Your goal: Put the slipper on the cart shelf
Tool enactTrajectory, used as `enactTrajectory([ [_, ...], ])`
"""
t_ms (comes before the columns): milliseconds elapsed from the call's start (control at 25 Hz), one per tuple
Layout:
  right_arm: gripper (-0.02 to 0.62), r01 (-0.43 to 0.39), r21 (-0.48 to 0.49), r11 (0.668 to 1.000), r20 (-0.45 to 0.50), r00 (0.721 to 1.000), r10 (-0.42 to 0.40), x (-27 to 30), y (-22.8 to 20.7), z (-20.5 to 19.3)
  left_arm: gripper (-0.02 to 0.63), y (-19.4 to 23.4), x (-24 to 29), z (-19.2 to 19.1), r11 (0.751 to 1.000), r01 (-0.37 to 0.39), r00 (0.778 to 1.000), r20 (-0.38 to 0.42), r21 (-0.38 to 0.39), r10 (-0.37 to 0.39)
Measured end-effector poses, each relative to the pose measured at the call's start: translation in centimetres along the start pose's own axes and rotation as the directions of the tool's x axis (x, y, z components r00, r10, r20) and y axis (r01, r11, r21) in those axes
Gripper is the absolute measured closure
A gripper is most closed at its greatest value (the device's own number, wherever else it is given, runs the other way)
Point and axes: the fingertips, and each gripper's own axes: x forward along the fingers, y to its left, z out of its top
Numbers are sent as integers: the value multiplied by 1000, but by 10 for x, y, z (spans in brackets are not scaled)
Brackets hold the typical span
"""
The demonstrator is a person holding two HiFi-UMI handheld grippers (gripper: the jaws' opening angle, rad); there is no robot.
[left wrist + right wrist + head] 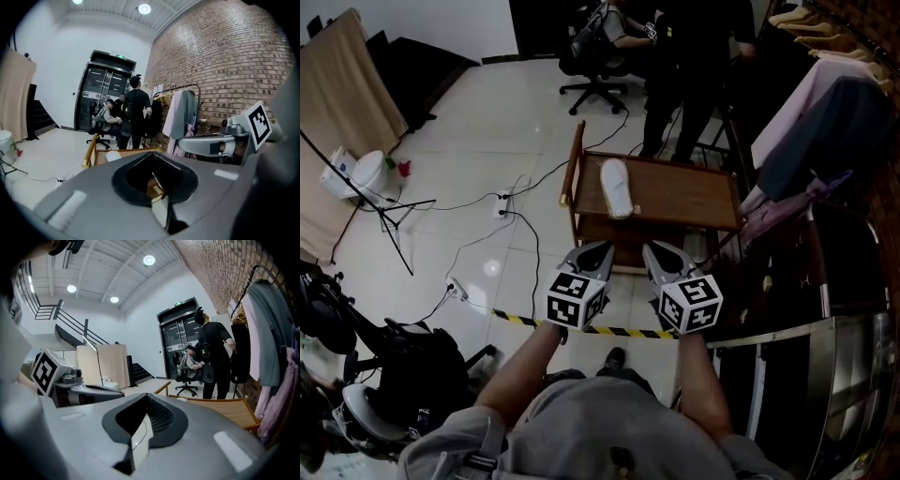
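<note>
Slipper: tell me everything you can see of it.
The slipper is a single pale, whitish one, flat; material unclear. It lies on the top shelf of the wooden cart, near its left end, long axis pointing away from the person. Only the shelf touches it; the left gripper and right gripper hang short, shut.
</note>
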Motion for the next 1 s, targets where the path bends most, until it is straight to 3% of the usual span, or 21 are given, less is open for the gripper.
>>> enactTrajectory([
  [360, 595, 8, 13, 1000, -1, 1000, -8, 29, -68, 9, 598, 19, 79, 14, 998, -66, 998, 6, -23, 66],
  [800, 595, 67, 13, 998, -47, 997, -66, 83, -130, 22, 598, 66, 156, 23, 997, -51, 999, -18, -52, 50],
  [1000, 595, 75, 48, 996, -47, 996, -73, 108, -136, 21, 598, 86, 177, 14, 997, -32, 999, -43, -67, 29],
])
